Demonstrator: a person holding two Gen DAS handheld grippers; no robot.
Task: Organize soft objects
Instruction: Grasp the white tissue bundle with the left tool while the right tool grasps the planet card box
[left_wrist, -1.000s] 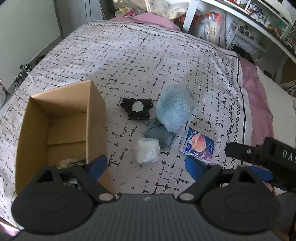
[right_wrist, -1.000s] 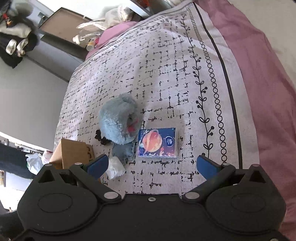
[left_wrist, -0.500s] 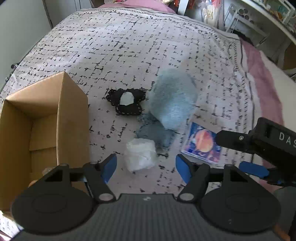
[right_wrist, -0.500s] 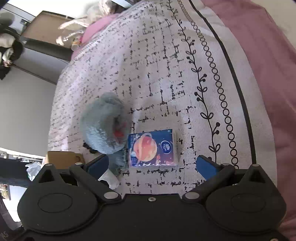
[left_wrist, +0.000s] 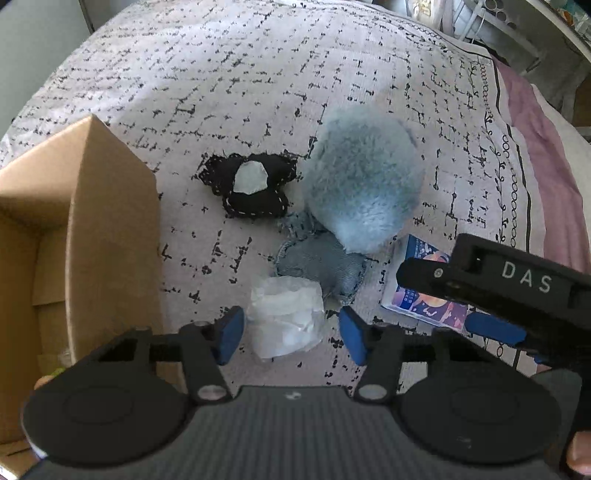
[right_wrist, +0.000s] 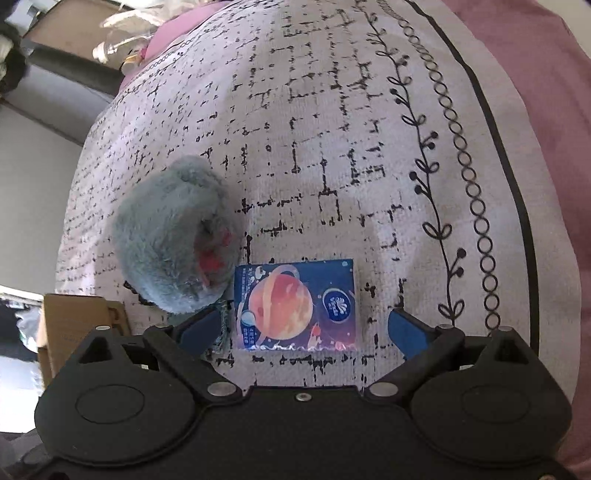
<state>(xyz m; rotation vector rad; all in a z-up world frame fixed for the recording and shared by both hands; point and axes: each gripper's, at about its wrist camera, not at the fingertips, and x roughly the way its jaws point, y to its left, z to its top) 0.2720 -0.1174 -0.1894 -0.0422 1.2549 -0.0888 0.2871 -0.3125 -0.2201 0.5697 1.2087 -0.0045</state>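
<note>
Closing left gripper (left_wrist: 290, 334) lower around white wad (left_wrist: 286, 319), cardboard box (left_wrist: 110, 236) nearer

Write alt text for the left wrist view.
The left hand-held gripper is closing around a crumpled white plastic bag on a patterned bedspread. Beyond lie a fluffy blue plush and black fabric piece; a cardboard box stands left.

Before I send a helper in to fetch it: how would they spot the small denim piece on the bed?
Start at the open cardboard box on the patterned bedspread. Beside it sits a fluffy blue-grey plush; the denim piece lies half tucked under its near edge. It is flat, faded blue with frayed edges, unlike the crinkly white packet nearer the camera.
</note>
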